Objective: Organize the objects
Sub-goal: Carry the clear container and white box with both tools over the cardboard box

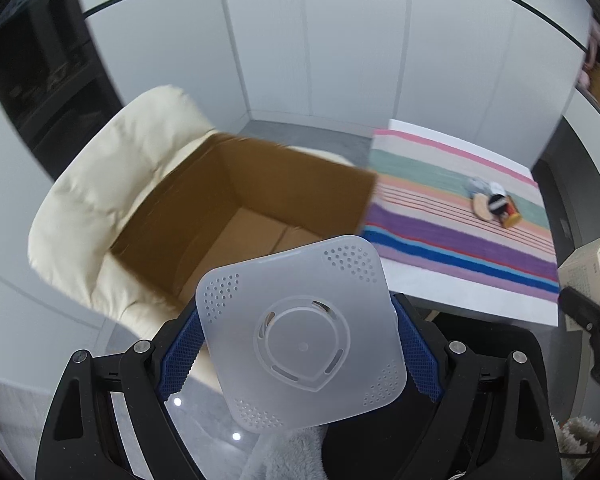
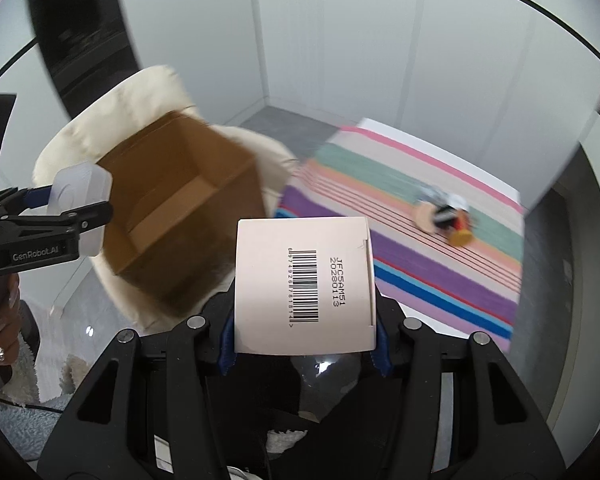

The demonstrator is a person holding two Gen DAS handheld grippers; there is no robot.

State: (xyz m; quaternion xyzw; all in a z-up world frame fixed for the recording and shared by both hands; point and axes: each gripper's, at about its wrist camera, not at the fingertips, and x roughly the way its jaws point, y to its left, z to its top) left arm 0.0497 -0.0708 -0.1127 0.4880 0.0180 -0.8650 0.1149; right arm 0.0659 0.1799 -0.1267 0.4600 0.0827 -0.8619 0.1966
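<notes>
Grippers hold one thing each. The left gripper (image 1: 300, 344) has its blue pads (image 1: 180, 356) pressed on the two sides of a white lid (image 1: 300, 336). The lid is square with round corners and small holes near each corner. The right gripper (image 2: 304, 340) is shut tight on a pink box (image 2: 304, 284) with a barcode on it. An open brown carton (image 1: 252, 216) sits on a cream chair (image 1: 100, 200). In the left view the lid hangs in front of the carton's near edge. In the right view the pink box is beside the carton, not in it. A striped cloth (image 1: 460, 224) lies on a white table (image 1: 420, 280) just right of the chair. Some small toys (image 1: 496, 204) lie on the cloth, too blurry to name.
</notes>
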